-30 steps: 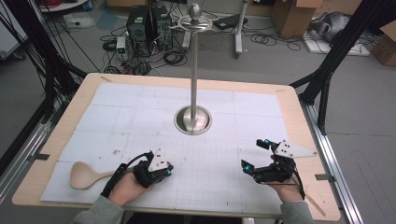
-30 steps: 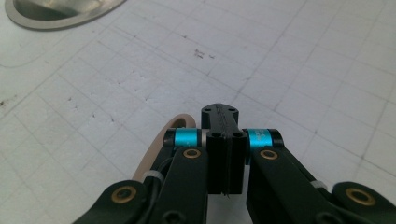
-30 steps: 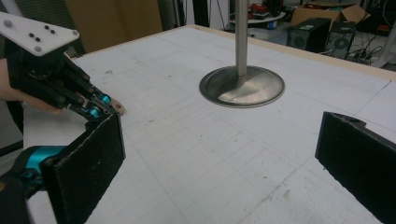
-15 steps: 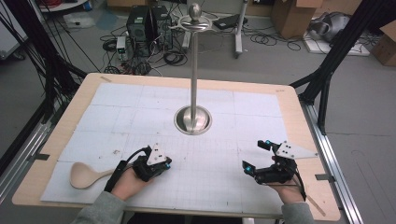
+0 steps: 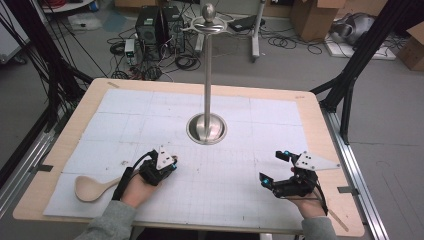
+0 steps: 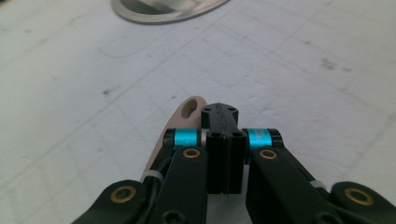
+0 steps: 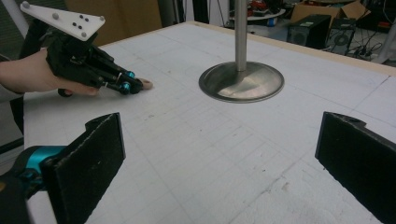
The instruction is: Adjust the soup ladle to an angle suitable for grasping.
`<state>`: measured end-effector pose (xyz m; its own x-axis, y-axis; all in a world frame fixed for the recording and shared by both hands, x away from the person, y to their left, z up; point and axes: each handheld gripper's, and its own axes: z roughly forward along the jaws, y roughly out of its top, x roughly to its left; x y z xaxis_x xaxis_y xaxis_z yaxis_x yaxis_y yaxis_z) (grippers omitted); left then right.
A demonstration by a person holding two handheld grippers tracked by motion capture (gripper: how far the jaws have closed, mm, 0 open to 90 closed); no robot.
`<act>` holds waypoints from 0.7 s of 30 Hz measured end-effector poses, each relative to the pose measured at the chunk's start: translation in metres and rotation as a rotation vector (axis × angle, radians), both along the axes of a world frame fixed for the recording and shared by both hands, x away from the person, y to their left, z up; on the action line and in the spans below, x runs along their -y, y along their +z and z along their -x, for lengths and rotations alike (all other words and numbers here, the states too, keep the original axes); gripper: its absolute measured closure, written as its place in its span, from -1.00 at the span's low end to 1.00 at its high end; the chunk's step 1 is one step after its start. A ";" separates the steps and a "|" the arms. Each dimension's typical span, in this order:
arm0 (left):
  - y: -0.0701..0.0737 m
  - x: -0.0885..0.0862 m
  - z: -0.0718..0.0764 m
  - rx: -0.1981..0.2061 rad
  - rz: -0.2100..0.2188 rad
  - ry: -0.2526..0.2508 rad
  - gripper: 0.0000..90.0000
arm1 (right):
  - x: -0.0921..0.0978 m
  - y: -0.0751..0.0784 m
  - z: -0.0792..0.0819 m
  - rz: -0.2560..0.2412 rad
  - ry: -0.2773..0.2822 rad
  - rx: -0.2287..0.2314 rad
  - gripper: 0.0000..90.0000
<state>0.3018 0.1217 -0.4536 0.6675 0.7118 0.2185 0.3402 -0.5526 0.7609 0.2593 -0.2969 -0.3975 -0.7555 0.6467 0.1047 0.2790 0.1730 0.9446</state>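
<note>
The left gripper [image 5: 167,165] has its jaws clamped on the handle end of the wooden spoon [image 5: 92,187], which lies flat near the table's front left edge, so lifting it seems next, while the right gripper [image 5: 272,170] waits with jaws wide apart.

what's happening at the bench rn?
A person works two handheld claws over a white mat. The left claw is shut on the handle of a wooden spoon, whose bowl lies flat on the mat near the table's left edge; the handle end with its hanging hole pokes out past the jaws. The right claw rests open and empty at the right. A metal stand with a tall pole sits mid-table, nothing on it.
</note>
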 end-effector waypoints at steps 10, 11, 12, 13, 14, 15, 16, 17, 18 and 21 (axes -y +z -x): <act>0.012 -0.007 0.008 -0.012 0.049 -0.008 0.99 | 0.001 0.000 -0.003 -0.007 0.000 0.006 -1.00; 0.016 -0.010 0.011 -0.009 0.063 -0.012 0.99 | 0.001 0.000 -0.003 -0.007 0.001 0.010 -1.00; 0.020 -0.013 0.013 -0.009 0.077 -0.018 0.99 | 0.001 0.000 -0.004 -0.011 0.003 0.008 -1.00; 0.026 -0.018 0.016 -0.015 0.102 -0.030 0.99 | 0.001 0.000 -0.005 -0.009 0.001 0.006 -1.00; 0.031 -0.023 0.018 -0.006 0.123 -0.043 0.99 | -0.001 -0.001 -0.007 -0.009 0.003 0.006 -1.00; 0.036 -0.028 0.020 0.006 0.140 -0.055 0.99 | -0.001 -0.001 -0.007 -0.009 0.003 0.006 -1.00; 0.042 -0.035 0.022 0.024 0.150 -0.071 0.99 | -0.002 -0.001 -0.009 -0.004 0.010 0.010 -1.00; 0.048 -0.042 0.024 0.042 0.168 -0.078 0.99 | -0.003 -0.001 -0.009 -0.001 0.012 0.008 -1.00; 0.052 -0.050 0.026 0.065 0.191 -0.088 0.99 | -0.004 -0.001 -0.010 -0.001 0.013 0.005 -1.00; 0.061 -0.077 0.028 0.046 0.250 -0.132 0.99 | -0.008 0.000 -0.012 -0.002 0.009 0.013 -1.00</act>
<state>0.2741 0.1986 -0.3929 0.7516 0.6548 0.0795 0.2393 -0.3830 0.8922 0.2717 -0.2891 -0.3978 -0.7628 0.6394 0.0962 0.2653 0.1739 0.9483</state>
